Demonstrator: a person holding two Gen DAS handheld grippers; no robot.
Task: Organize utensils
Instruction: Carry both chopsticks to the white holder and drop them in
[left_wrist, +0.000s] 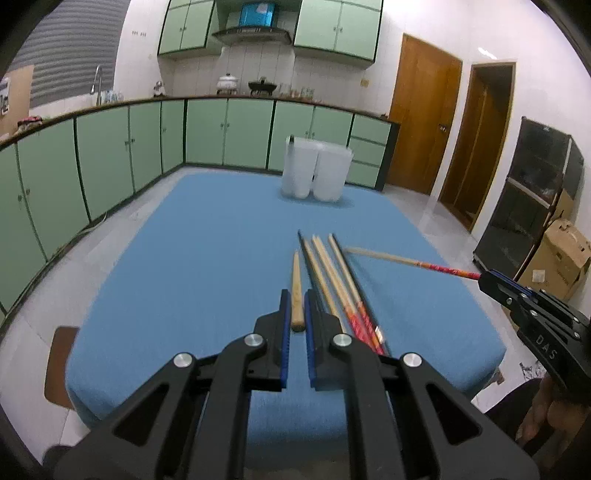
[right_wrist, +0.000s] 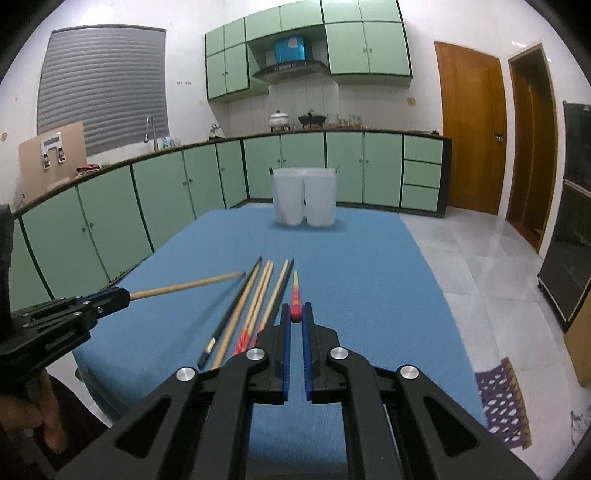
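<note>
Several chopsticks (left_wrist: 334, 280) lie side by side on the blue table (left_wrist: 207, 258); they also show in the right wrist view (right_wrist: 255, 302). My left gripper (left_wrist: 296, 314) is shut on a plain wooden chopstick (left_wrist: 296, 295), held above the table; the right wrist view shows this gripper (right_wrist: 123, 295) and its chopstick (right_wrist: 188, 284). My right gripper (right_wrist: 295, 314) is shut on a red-ended chopstick (right_wrist: 295, 295), which the left wrist view shows (left_wrist: 406, 261) sticking out from that gripper (left_wrist: 485, 278). Two white translucent holders (right_wrist: 304, 197) stand at the table's far end.
Green kitchen cabinets (right_wrist: 155, 199) run along the left and back. Wooden doors (right_wrist: 472, 125) stand at the right. A cardboard box (left_wrist: 561, 258) and a dark cabinet (left_wrist: 535, 192) stand on the floor right of the table. A patterned mat (right_wrist: 502, 398) lies at right.
</note>
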